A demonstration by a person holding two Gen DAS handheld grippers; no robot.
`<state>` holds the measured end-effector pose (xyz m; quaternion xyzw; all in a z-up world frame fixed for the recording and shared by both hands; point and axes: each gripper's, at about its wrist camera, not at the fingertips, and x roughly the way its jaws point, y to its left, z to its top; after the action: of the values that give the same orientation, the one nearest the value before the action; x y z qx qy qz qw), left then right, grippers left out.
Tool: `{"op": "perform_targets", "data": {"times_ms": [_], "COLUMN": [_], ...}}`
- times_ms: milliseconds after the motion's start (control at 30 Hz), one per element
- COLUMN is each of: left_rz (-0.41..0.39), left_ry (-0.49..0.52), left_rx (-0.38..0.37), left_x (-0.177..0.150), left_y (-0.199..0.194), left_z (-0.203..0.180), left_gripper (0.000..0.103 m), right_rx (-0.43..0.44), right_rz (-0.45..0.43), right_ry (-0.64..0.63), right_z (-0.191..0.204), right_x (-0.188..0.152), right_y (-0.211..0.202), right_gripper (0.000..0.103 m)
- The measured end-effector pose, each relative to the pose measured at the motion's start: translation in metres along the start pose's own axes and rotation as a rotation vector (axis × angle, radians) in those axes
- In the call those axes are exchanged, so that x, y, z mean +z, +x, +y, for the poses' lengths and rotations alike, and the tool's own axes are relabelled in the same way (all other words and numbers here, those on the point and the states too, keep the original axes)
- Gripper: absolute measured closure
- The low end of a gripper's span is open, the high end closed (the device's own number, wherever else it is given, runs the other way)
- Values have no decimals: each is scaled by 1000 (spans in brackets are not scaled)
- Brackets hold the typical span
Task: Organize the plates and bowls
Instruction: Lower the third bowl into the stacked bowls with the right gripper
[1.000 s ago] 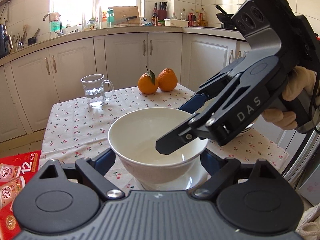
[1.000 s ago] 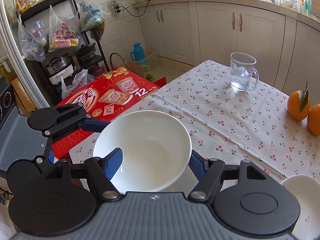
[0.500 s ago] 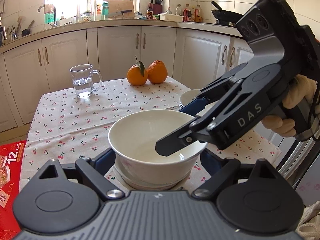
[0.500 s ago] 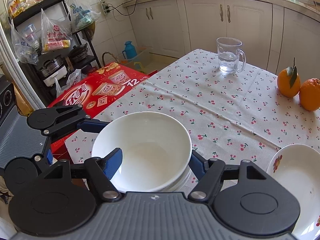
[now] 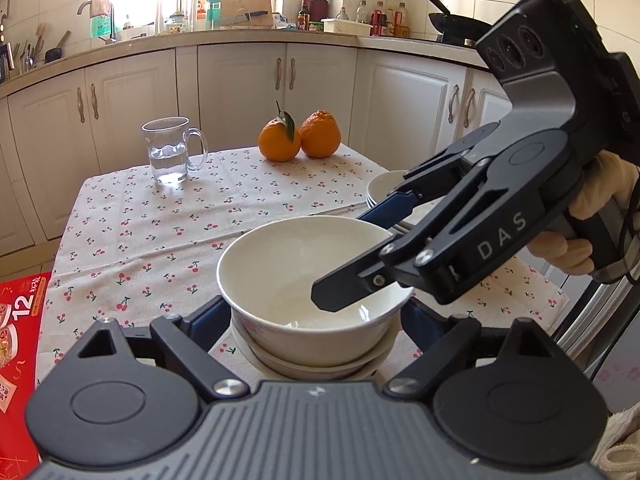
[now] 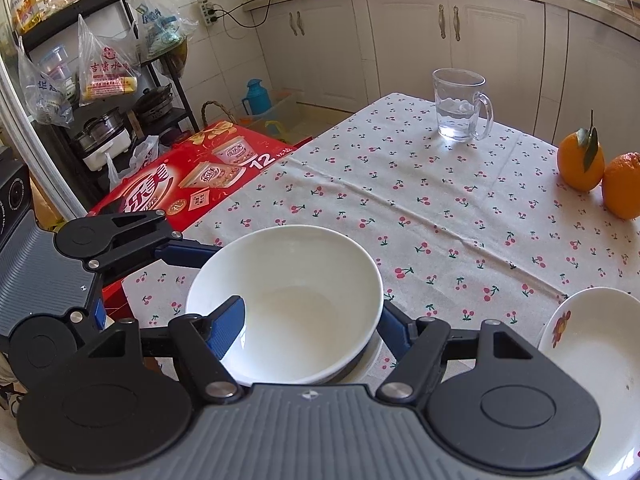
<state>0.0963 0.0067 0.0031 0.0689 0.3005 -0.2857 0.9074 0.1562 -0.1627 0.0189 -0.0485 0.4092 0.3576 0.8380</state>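
A white bowl [image 5: 296,264] sits nested in another bowl [image 5: 320,364] near the table's front edge. My left gripper [image 5: 316,320] straddles it, one blue finger on each side of its wall, jaws wide. My right gripper [image 6: 312,320] holds the same bowl [image 6: 288,300]: one blue finger [image 6: 228,328] is inside the rim, the other outside its right wall. In the left wrist view the right gripper [image 5: 360,256] reaches in from the right. A stack of white plates with a flower print [image 6: 592,356] lies to the right, also seen in the left wrist view [image 5: 384,188].
A glass mug of water [image 5: 170,150] and two oranges [image 5: 298,140] stand at the far side of the cherry-print tablecloth [image 5: 160,232]. A red carton [image 6: 180,184] sits on the floor left of the table. Kitchen cabinets [image 5: 240,80] run behind.
The bowl, held between both grippers, has come down and now rests inside the lower bowl. Both grippers moved with it, and the plates to the right came into view.
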Motion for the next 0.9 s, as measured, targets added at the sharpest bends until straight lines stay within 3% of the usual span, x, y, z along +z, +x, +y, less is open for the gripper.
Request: {"op": "perform_targets", "data": {"times_ms": [400,533,900], "left_rz": [15,7,40], "left_ry": [13,24,77], "left_rx": [-1,-9,-42], "left_x": [0,0,-5], "left_y": [5,1,-19], "left_z": [0,1,7], "left_gripper": [10,8,7], "right_rx": [-15,-22,-82], "right_rz": [1,-17,-40], "right_ry": [-24,-36,-114], "right_z": [1,4,18], "right_x": [-2,-4,-11], "right_y": [2,-1,-16], "right_gripper": [26,10,1]}}
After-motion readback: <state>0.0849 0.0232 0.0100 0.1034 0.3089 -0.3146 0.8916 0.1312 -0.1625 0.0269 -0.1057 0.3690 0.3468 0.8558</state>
